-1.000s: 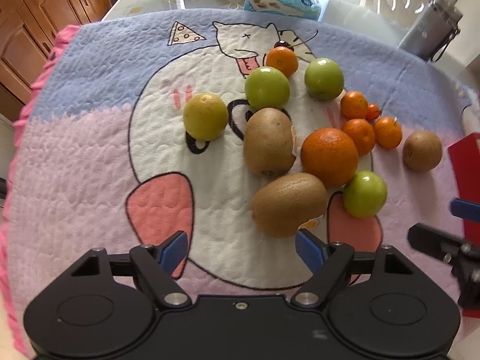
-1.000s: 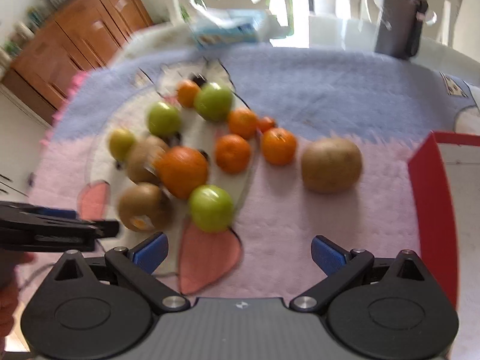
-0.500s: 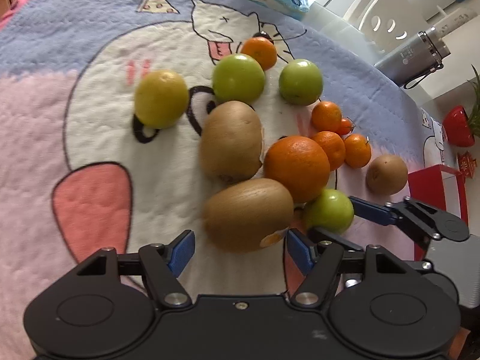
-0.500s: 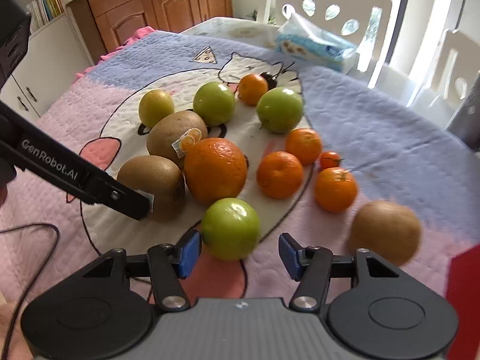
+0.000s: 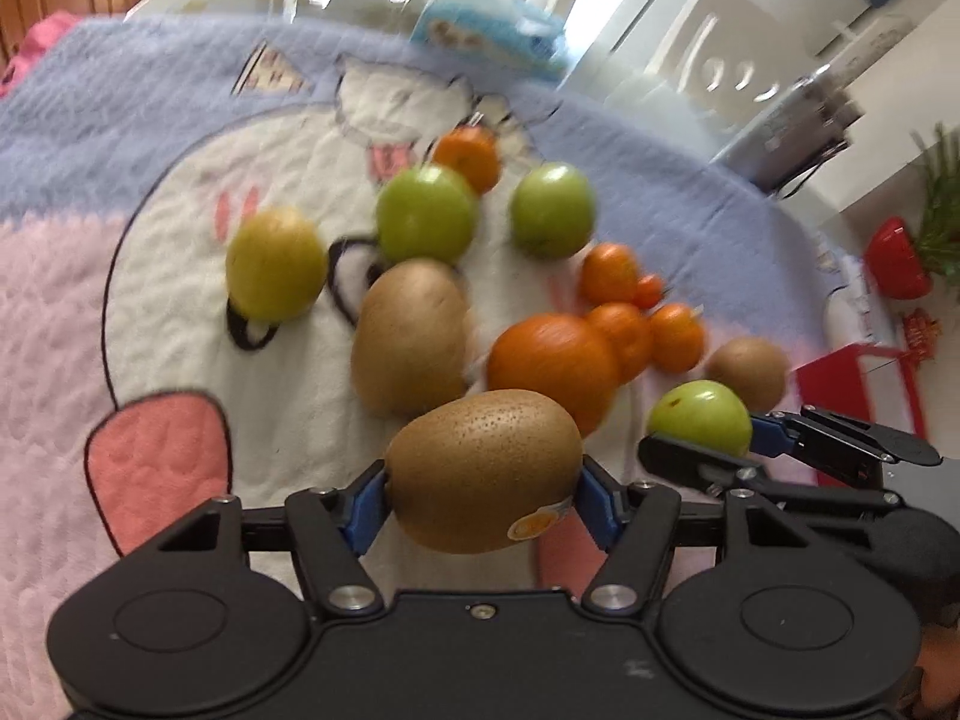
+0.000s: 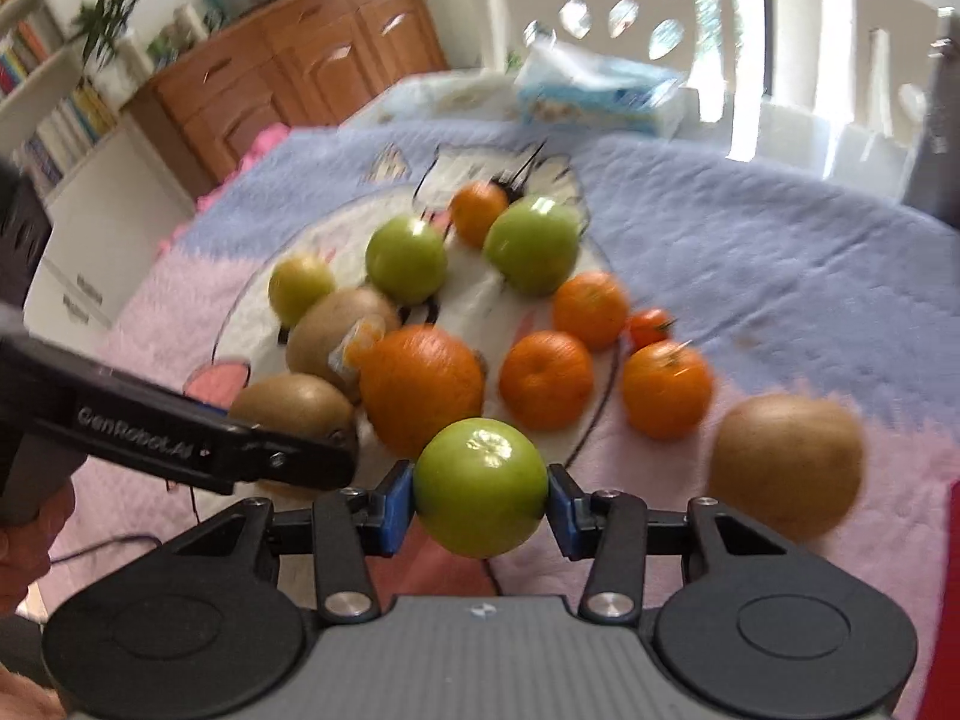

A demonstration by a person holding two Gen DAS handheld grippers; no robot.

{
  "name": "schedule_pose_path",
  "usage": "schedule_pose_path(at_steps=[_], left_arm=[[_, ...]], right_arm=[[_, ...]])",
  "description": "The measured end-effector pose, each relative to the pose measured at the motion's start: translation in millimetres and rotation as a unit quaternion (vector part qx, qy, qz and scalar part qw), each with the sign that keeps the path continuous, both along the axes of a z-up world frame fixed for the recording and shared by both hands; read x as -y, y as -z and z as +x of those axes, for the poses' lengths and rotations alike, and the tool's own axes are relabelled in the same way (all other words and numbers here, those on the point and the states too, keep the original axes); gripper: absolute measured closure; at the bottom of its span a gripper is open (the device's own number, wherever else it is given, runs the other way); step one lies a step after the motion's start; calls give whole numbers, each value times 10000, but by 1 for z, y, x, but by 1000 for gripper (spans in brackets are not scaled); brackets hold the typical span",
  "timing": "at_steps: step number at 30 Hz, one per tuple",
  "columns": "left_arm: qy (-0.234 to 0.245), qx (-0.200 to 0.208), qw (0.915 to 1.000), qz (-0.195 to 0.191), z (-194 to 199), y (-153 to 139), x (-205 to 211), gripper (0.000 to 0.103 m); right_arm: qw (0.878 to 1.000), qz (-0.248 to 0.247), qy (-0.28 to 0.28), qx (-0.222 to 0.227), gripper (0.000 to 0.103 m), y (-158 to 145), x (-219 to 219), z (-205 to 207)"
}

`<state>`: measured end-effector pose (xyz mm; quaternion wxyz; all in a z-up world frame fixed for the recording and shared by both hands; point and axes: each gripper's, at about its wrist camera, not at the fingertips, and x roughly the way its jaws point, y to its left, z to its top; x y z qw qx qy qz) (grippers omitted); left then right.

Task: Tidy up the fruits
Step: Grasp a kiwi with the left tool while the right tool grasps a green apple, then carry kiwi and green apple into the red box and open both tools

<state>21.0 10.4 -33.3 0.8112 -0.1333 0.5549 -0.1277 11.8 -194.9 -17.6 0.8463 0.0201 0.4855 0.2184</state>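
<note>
The left gripper now has the brown, fuzzy, oval kiwi with the small sticker between its blue pads, its jaws closing onto the fruit's two ends; a second ago those jaws stood spread and empty, short of the kiwi. The right gripper has changed the same way: its jaws, wide apart a second ago, are closing on the small round green apple, the pads touching its sides.

Both fruits sit at the near edge of the cluster on the pink, white and lilac cartoon-cat blanket covering the tabletop (whether either has left the blanket, I cannot tell). The big orange, a second kiwi, two more green apples, a yellow-green fruit and several small tangerines lie untouched beyond.

So two pieces are being secured at once, and sorting is barely begun. The red-rimmed tray at the right looks the likely destination.
</note>
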Motion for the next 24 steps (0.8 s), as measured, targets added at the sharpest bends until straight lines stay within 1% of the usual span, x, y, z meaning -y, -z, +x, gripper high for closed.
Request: schedule_pose_path(at_steps=[2, 4, 8, 10, 12, 14, 16, 19, 20, 22, 24], left_arm=[[90, 190, 9998, -58, 3, -17, 6, 28], [246, 391, 9989, -63, 9, -35, 17, 28], [774, 781, 9939, -98, 29, -69, 60, 28], [1125, 943, 9891, -147, 39, -83, 90, 28], [1447, 1076, 9834, -211, 48, -94, 125, 28], [1772, 1110, 9775, -296, 54, -98, 163, 28], [2104, 1110, 9706, -359, 57, -100, 204, 28], [2655, 1057, 9574, -416, 50, -93, 262, 28], [2848, 943, 9530, -425, 45, -86, 283, 28], [3109, 696, 9470, -412, 39, -72, 315, 28], [3372, 466, 9398, -299, 28, -57, 343, 28]], right_arm=[[9992, 186, 294, 219, 55, -18, 18, -4], [9970, 246, 604, 411, 55, -37, 37, -7], [9878, 303, 1308, 784, 55, -70, 91, -22], [9824, 186, 1631, 893, 55, -81, 119, -32], [9758, -34, 1979, 927, 55, -86, 150, -45], [9696, -199, 2289, 846, 55, -84, 178, -58], [9635, -265, 2569, 701, 55, -78, 203, -74], [9555, -268, 2915, 363, 55, -60, 235, -98], [9537, -263, 2986, 253, 55, -52, 241, -107], [9502, -204, 3109, -22, 55, -37, 251, -118], [9475, -146, 3186, -207, 55, -23, 251, -128]])
